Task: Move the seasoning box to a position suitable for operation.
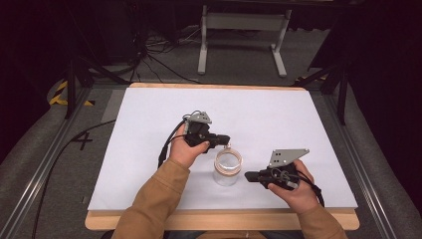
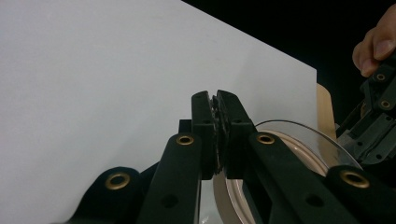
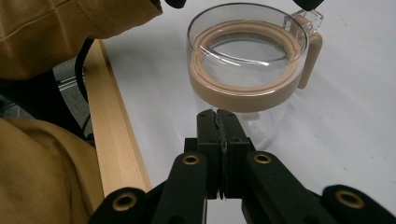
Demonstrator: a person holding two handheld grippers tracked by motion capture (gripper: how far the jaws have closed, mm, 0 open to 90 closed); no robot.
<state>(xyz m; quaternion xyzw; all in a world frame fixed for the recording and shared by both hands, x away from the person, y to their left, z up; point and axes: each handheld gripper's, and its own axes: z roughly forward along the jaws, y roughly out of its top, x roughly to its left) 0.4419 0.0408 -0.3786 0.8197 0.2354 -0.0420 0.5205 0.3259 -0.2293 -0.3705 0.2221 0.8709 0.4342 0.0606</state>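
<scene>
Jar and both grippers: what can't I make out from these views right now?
- Jar base: in the right gripper view the right gripper covers its lower front.
- Left gripper: whether it pinches the jar's tab or merely sits by it; its closed jaws hide the contact in the left gripper view, and the high view is too small.
- Jar contents: glass glare in the high view; looks empty, unsure.

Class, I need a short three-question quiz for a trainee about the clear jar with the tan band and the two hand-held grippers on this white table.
1. True or false: the right gripper has its jaws closed.
2. Which gripper reaches the jar from its far side: A) left gripper, B) right gripper?
3. What colour is the band around the jar's rim?

Key: 1 true; 2 A; 3 tan.
</scene>
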